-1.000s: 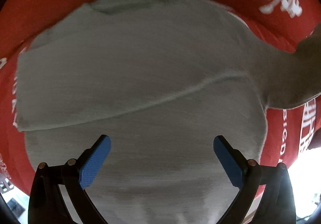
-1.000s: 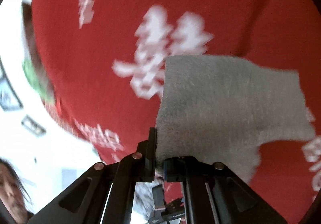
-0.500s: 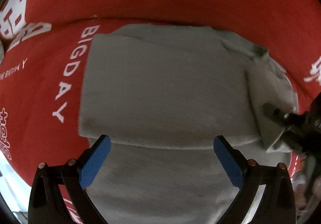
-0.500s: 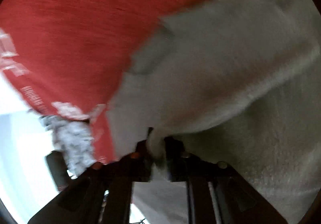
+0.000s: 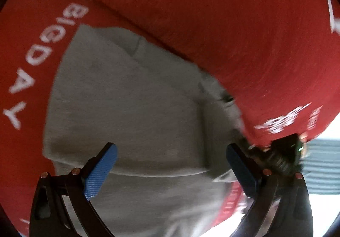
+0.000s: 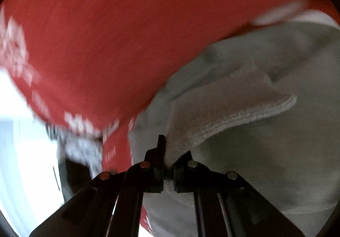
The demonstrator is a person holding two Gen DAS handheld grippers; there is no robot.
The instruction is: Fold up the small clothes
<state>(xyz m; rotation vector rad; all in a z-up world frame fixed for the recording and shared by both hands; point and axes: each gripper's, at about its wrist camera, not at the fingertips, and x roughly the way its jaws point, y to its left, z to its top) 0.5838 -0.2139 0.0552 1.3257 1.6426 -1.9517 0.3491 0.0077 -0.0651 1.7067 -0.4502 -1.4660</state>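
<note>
Right now my right tongs (image 6: pixel 167 158) pinch the grey sweater's (image 5: pixel 131 109) sleeve (image 6: pixel 223 109); my left tongs (image 5: pixel 170 164) hang wide above it, holding nothing, red cloth (image 5: pixel 233 24) underneath.

Left wrist view: looks steeply down, close over the grey sweater (image 5: pixel 131 101) on the red cloth (image 5: pixel 233 24), framed by its own left gripper (image 5: pixel 170 170). Right wrist view: lower, nearer, looking along the right gripper (image 6: pixel 169 152) across the sweater's edge. Shared: sweater, cloth; right gripper shows at the left view's right edge
</note>
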